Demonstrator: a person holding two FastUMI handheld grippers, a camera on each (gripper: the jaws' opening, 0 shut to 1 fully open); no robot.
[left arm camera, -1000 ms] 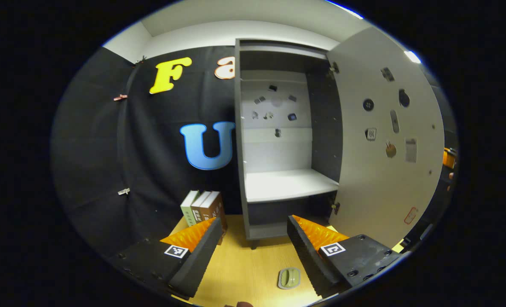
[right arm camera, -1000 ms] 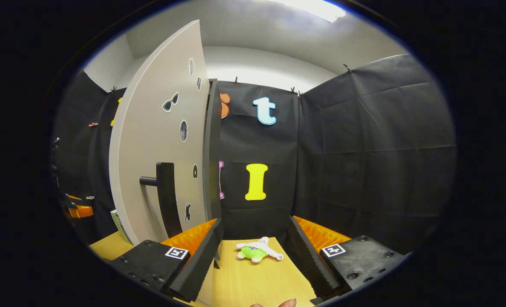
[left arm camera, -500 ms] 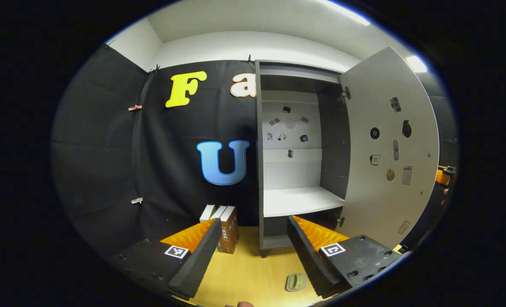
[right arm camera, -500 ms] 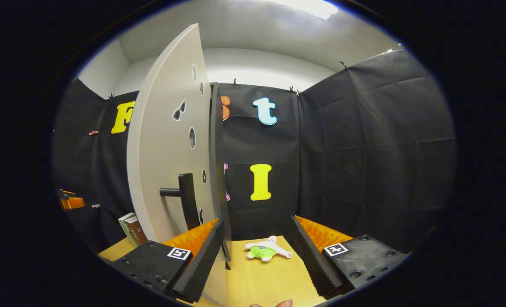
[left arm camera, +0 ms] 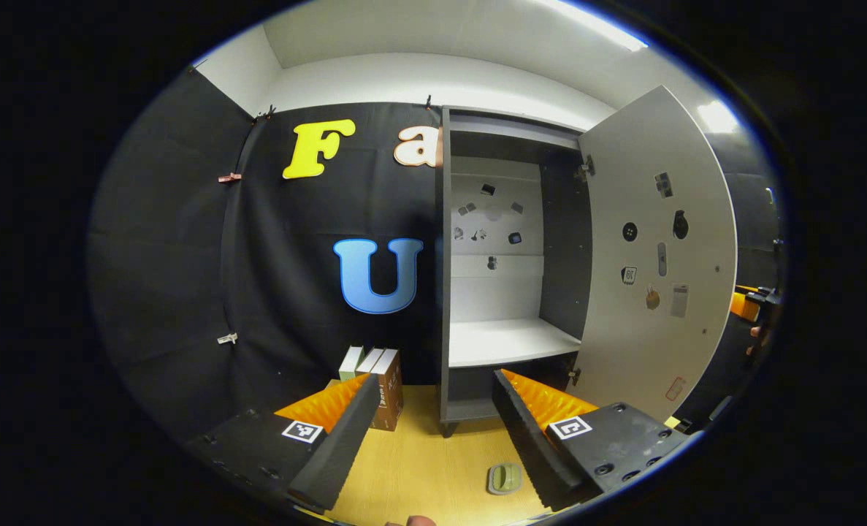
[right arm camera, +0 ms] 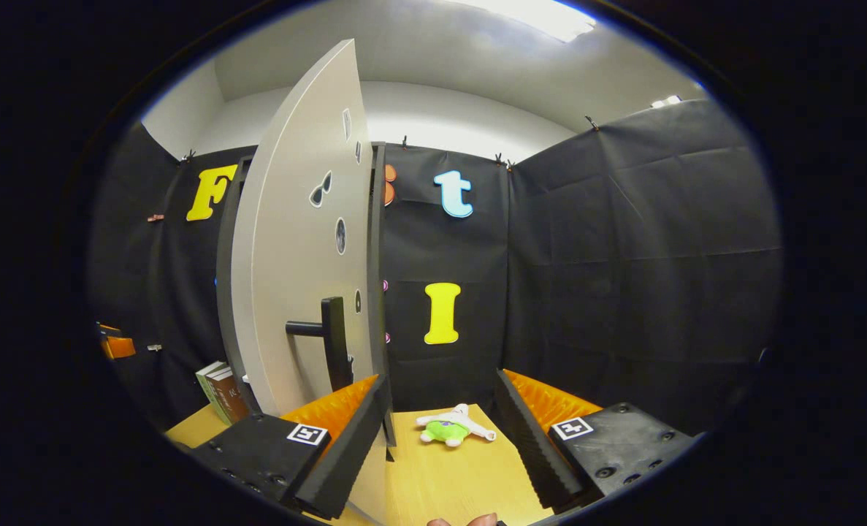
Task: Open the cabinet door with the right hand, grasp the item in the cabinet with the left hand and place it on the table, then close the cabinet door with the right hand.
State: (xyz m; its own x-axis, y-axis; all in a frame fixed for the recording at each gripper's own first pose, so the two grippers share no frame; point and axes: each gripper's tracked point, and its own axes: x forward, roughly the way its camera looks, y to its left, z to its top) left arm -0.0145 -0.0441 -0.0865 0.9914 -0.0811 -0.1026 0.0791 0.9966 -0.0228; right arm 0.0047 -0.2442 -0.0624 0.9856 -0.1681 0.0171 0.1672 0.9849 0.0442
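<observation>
In the left gripper view the grey cabinet (left arm camera: 444, 292) stands open, its white shelf (left arm camera: 510, 341) bare. Its door (left arm camera: 659, 277) is swung out to the right. A small grey-green item (left arm camera: 505, 478) lies on the wooden table (left arm camera: 418, 467) just inside the right finger of my left gripper (left arm camera: 429, 431), which is open and holds nothing. In the right gripper view the door (right arm camera: 302, 256) is seen from outside, nearly edge-on, with its dark handle (right arm camera: 331, 343) up and to the left of my right gripper (right arm camera: 440, 438). That gripper is open and apart from the handle.
A few books (left arm camera: 378, 372) stand on the table left of the cabinet, also seen as books (right arm camera: 218, 387) in the right gripper view. A green and white plush toy (right arm camera: 451, 427) lies on the table between the right gripper's fingers, farther off. Black cloth walls surround the table.
The left gripper has drawn back from the cabinet, which looks smaller now. The right gripper has shifted slightly, so the door sits a little farther right. Both grippers stayed open.
</observation>
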